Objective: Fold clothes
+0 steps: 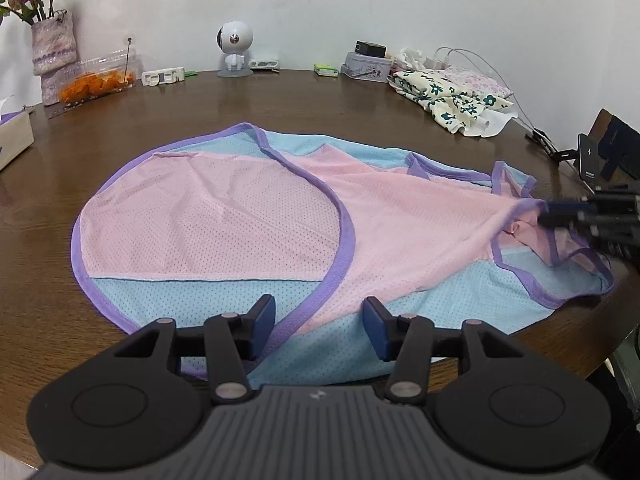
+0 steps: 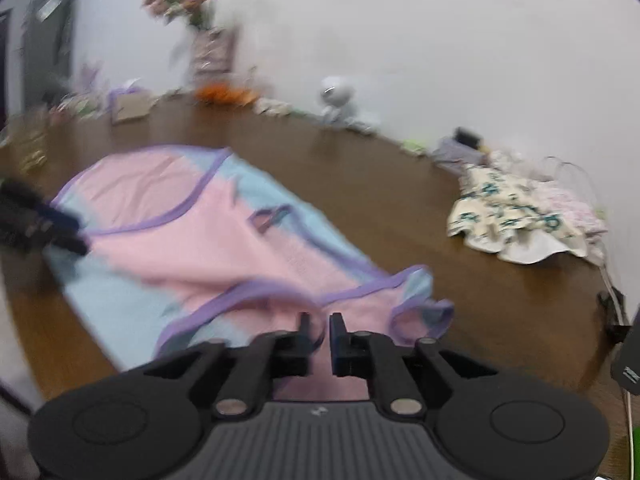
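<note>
Garment (image 1: pixel 248 216) apparently between right gripper (image 2: pixel 319 334) pads

Brown wooden table (image 1: pixel 360 100), shiny top. Pink and blue mesh garment (image 1: pixel 224 216) with purple trim lies spread flat in middle. Flowery folded cloth (image 1: pixel 452 98) at far right. By wall: small white robot toy (image 1: pixel 235 46), tin box (image 1: pixel 366 66), clear box of orange food (image 1: pixel 98 78), fuzzy vase of flowers (image 1: pixel 52 46). Tissue box (image 1: pixel 14 136) at left edge.
</note>
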Demonstrator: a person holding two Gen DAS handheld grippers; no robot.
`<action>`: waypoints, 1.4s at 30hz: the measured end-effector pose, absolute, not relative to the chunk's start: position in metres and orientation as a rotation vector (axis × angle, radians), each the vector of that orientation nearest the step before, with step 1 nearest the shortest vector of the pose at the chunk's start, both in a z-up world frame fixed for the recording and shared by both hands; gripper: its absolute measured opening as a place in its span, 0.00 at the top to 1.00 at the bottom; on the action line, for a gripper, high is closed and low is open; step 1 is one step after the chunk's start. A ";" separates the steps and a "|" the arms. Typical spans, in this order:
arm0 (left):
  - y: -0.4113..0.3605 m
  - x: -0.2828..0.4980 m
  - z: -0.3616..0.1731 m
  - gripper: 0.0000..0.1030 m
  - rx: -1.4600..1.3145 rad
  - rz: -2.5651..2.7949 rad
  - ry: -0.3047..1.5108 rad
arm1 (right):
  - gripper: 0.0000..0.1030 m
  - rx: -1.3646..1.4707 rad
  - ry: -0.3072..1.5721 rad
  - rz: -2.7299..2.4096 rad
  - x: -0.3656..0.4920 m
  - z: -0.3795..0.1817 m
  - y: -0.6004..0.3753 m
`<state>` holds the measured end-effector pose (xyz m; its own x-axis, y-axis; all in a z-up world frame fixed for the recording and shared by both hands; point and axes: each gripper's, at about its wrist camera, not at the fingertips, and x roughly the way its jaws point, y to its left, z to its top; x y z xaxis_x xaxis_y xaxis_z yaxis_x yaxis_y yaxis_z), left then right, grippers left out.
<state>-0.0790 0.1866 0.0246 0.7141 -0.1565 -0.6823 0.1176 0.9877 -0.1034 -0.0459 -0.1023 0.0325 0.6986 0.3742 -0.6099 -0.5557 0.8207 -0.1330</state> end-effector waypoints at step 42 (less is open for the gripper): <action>0.174 -0.048 0.030 0.55 -0.094 -0.078 0.835 | 0.72 -0.119 0.705 0.419 -0.058 0.009 -0.166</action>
